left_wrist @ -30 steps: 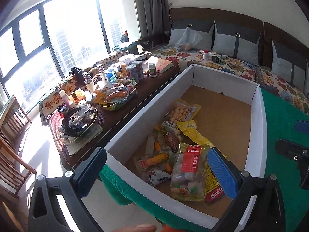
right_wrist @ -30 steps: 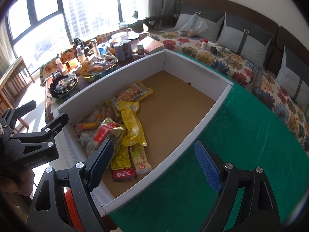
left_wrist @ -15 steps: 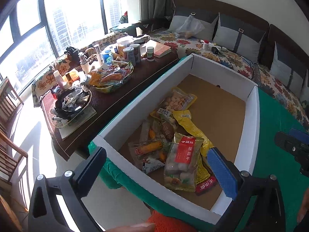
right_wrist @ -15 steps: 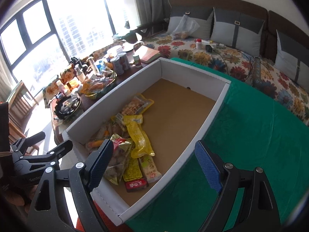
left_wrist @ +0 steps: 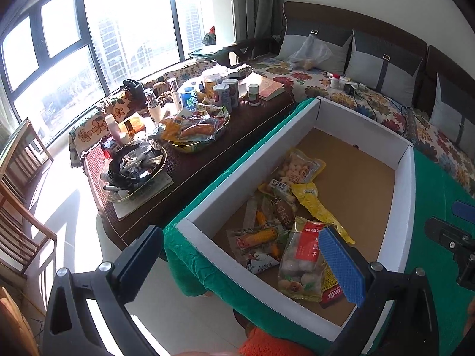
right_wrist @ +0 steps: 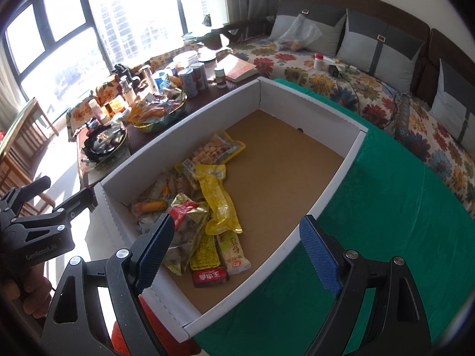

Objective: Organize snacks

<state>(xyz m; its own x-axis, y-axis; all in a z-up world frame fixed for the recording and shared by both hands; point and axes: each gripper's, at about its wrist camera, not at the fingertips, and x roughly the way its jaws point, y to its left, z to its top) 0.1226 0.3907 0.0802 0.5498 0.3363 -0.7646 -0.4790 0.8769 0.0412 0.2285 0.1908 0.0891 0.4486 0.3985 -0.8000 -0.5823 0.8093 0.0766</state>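
Observation:
A white cardboard box [left_wrist: 255,172] [right_wrist: 335,175] with a brown floor sits on a green cloth. Several snack packets lie in its near half: a red-labelled bag of round snacks [left_wrist: 302,264] [right_wrist: 184,231], a long yellow packet [left_wrist: 317,207] [right_wrist: 218,198], a corn packet [left_wrist: 258,237] and a bag of pale puffs [left_wrist: 299,167] [right_wrist: 213,149]. My left gripper [left_wrist: 240,264] is open and empty above the box's near corner. My right gripper [right_wrist: 237,255] is open and empty above the box's near right wall.
A dark coffee table [left_wrist: 207,154] left of the box holds a snack tray [left_wrist: 196,130], cans, bottles and a book. A floral sofa [left_wrist: 371,103] with grey cushions runs behind. Wooden chairs [left_wrist: 20,207] stand at far left. The green cloth [right_wrist: 400,222] spreads right of the box.
Both grippers have pulled back and risen from the box, so it looks smaller and further off. Both stay open and empty. The snacks have not moved.

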